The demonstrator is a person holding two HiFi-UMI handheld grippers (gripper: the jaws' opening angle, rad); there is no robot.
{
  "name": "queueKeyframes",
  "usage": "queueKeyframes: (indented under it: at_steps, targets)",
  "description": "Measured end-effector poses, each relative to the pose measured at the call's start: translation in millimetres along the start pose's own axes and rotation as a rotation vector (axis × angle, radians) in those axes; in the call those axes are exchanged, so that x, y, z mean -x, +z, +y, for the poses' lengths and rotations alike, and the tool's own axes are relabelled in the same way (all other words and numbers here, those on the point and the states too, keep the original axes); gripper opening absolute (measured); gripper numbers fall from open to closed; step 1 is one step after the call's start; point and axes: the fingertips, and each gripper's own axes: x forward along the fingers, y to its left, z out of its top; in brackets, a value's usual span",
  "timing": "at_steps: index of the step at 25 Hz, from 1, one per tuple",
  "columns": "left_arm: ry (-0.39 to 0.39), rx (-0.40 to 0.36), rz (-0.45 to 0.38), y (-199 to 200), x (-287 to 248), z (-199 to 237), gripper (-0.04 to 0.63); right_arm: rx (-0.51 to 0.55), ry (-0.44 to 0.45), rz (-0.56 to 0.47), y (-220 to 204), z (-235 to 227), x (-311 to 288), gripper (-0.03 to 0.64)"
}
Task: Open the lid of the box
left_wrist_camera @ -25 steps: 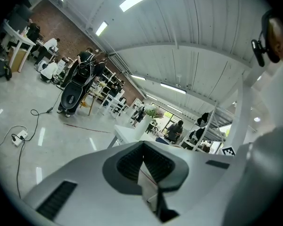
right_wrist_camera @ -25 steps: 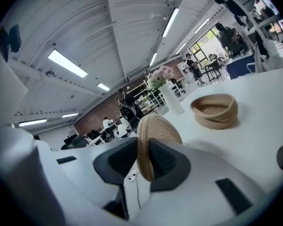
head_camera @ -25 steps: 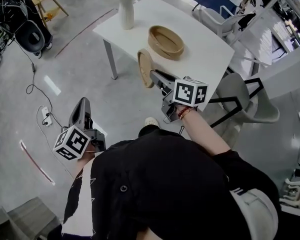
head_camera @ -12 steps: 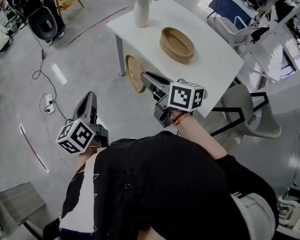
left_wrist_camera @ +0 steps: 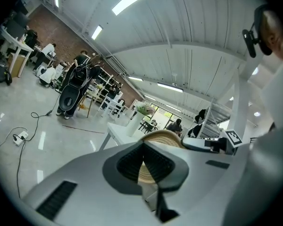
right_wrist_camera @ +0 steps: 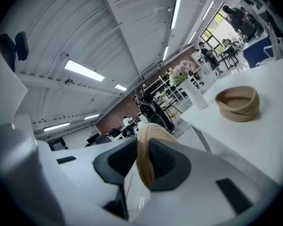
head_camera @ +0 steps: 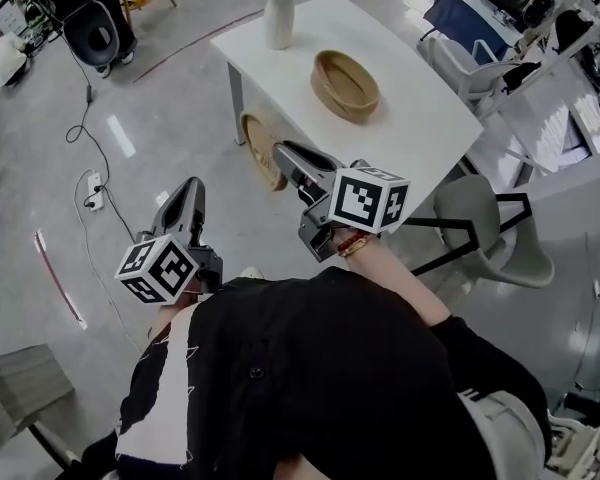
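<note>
white vase (head_camera: 279, 18) near box (head_camera: 345, 86), lid (head_camera: 258, 148) off

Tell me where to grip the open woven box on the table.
Pinch the rim wall of the box from above, one jaw inside, one outside. It sits open side up on the table, and its wall looks thin.

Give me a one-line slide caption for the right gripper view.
Right gripper jaws clamped on the woven lid, the open box sitting lidless on the white table behind.
</note>
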Motion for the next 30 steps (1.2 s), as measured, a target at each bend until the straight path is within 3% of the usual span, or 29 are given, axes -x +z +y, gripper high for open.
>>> queueKeyframes:
  at_steps: [15, 30]
  targets:
    - [0.057, -0.012, 0.003, -48, 47, -55, 0.009, -0.029, -0.056, 0.057, -43, -25, 73, 0.087]
    - [0.106, -0.01, -0.01, -92, 95, -87, 0.009, 0.008, -0.045, 0.089, -76, -25, 127, 0.087]
